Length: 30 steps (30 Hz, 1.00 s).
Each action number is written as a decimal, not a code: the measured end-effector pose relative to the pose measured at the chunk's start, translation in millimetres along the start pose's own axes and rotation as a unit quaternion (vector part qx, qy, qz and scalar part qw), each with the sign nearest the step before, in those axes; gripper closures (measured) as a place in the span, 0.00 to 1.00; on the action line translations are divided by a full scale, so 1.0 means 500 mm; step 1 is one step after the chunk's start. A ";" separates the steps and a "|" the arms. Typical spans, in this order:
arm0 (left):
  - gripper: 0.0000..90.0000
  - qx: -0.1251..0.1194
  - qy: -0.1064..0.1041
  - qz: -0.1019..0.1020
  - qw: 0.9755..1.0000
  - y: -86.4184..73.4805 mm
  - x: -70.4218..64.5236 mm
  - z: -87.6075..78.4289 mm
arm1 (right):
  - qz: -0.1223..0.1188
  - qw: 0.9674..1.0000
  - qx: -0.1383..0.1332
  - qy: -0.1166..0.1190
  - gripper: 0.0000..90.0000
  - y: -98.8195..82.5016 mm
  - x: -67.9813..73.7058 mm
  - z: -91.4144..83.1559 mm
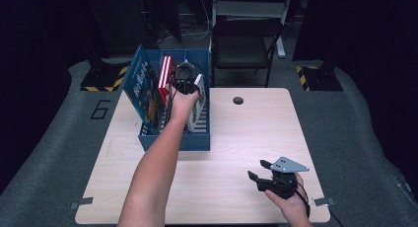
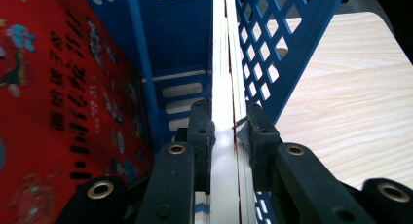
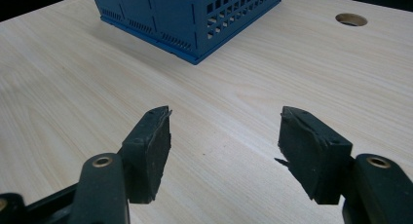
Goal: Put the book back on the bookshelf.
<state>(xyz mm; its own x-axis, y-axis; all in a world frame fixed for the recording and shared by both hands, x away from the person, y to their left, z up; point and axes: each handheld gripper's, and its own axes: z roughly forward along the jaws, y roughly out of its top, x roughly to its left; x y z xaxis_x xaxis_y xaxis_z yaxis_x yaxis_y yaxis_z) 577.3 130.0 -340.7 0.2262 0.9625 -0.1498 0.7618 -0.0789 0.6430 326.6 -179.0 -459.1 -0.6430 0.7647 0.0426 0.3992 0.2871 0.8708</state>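
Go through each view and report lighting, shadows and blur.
High view: table evenly lit, surroundings dark, the whole frame soft. Left gripper view: the left gripper and the thin white book it clamps are fairly sharp; the red book is blurred. Right gripper view: right gripper sharp, blue crate casting a faint shadow.

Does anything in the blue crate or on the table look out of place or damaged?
Little stands out. In the blue crate the big blue book leans against the left wall instead of standing upright. The left gripper is clamped on a thin white book. The right gripper is open over bare table.
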 end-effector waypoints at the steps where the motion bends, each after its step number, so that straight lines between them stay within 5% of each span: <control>1: 0.85 0.005 -0.001 0.000 1.000 0.000 -0.002 0.003 | 0.000 1.000 -0.001 0.001 0.40 0.000 -0.001 -0.001; 10: 0.85 0.004 0.003 -0.006 1.000 0.000 -0.009 0.025 | 0.006 1.000 -0.002 0.003 0.40 -0.003 -0.002 -0.005; 25: 0.85 -0.022 0.000 -0.056 0.998 -0.013 0.000 0.062 | 0.009 1.000 -0.005 -0.001 0.40 -0.004 -0.005 -0.011; 30: 0.85 -0.023 0.005 -0.058 0.998 -0.015 -0.005 0.072 | 0.004 1.000 -0.004 0.000 0.40 -0.005 -0.007 -0.013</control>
<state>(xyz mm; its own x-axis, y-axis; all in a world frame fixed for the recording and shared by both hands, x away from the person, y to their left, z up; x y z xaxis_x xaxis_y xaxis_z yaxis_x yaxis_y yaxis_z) 592.7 118.7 -372.3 0.1316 0.9672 -0.2171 0.7538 0.0446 0.6555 323.6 -186.2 -458.2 -0.6391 0.7675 0.0498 0.3990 0.2755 0.8746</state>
